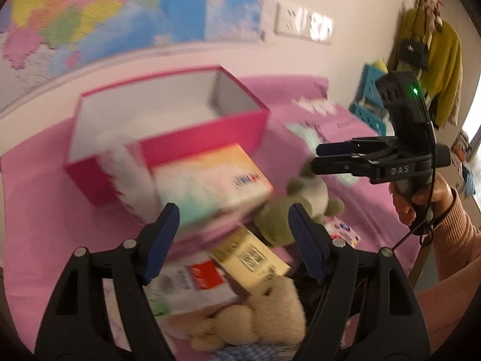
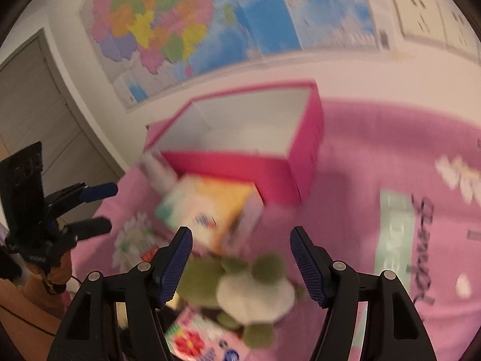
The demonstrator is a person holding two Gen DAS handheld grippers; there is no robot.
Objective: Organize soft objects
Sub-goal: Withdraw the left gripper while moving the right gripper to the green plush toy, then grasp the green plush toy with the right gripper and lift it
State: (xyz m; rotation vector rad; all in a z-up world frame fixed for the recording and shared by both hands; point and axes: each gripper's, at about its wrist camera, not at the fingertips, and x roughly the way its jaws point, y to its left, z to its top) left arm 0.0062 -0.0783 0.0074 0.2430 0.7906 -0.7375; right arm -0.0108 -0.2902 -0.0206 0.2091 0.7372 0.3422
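green plush toy (image 2: 240, 282) on pink bedspread (image 2: 360, 156), at 6 o'clock of pink box (image 2: 240, 165) | right gripper (image 2: 240, 258) spread, empty above it | left gripper (image 1: 231, 240) spread, empty | risk: blurred approach may clip tissue pack (image 2: 207, 213)

The tissue pack (image 2: 210, 213) lies just before the open box (image 2: 240, 138), the plush toy (image 2: 240, 288) nearer still.

A home bedroom: pink bedsheet (image 1: 45, 216), wall map (image 2: 186, 21), hung yellow cardigan (image 1: 445, 60).
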